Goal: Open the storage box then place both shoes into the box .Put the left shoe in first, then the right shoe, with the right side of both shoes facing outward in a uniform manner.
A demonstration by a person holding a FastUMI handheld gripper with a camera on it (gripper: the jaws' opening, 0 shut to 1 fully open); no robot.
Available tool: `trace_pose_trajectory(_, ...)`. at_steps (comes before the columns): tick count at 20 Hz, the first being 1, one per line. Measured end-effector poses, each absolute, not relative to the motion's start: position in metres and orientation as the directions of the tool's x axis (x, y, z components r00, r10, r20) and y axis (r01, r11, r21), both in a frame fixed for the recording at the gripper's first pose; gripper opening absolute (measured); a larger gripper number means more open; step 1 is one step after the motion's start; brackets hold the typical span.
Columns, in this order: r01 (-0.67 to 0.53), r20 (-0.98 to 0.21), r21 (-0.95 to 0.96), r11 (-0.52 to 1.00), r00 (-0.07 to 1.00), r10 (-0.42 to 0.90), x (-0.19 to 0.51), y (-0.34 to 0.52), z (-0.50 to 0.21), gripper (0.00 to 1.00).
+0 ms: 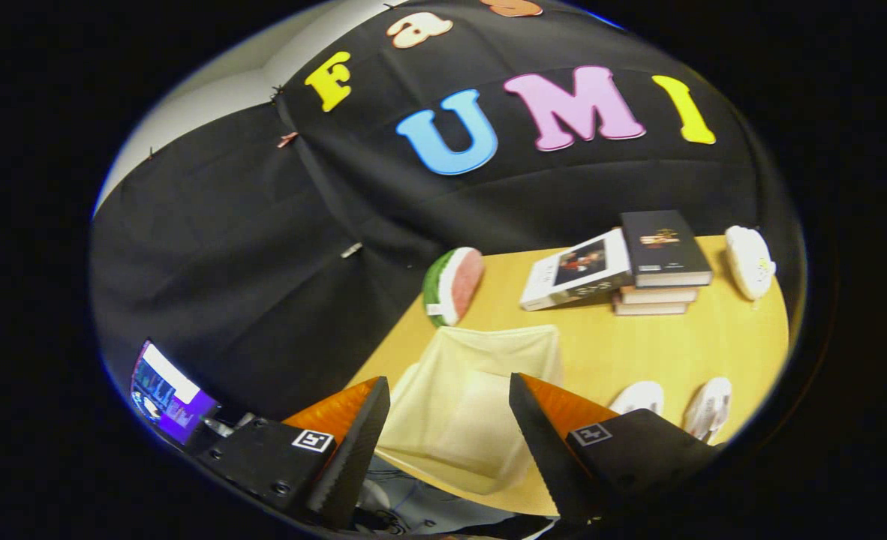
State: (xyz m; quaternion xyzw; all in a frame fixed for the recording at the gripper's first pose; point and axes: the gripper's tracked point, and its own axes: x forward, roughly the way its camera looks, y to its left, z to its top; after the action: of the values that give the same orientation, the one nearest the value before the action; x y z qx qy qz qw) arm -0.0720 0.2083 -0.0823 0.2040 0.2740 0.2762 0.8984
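A cream fabric storage box (466, 397) stands on the yellow table (638, 345), directly ahead of and below my fingers. Its soft top looks closed over. My gripper (449, 386) hovers above it, open, with nothing between the fingers and the box showing through the gap. Two white shoes (684, 405) lie side by side on the table just beyond my right finger (548, 435), to the right of the box.
A watermelon-slice plush (452, 285) leans at the table's far left edge behind the box. A stack of books (638, 270) sits at the back, with a white plush toy (750, 261) to its right. A lit screen (167, 391) glows beside my left finger.
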Motion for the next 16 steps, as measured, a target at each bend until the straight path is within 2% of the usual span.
trace_pose_trajectory(2,-0.323,-0.428,0.439,0.838,0.745,0.511,-0.074,0.169,-0.105,0.98)
trace_pose_trajectory(5,-0.274,-0.533,0.277,0.921,0.754,0.384,-0.083,0.119,-0.156,0.97)
trace_pose_trajectory(12,-0.264,-0.674,0.118,0.957,0.687,0.272,-0.098,0.084,-0.256,0.94)
trace_pose_trajectory(14,-0.271,-0.705,0.094,0.958,0.661,0.256,-0.094,0.083,-0.282,0.88)
trace_pose_trajectory(16,-0.272,-0.732,0.089,0.958,0.635,0.248,-0.091,0.086,-0.304,0.79)
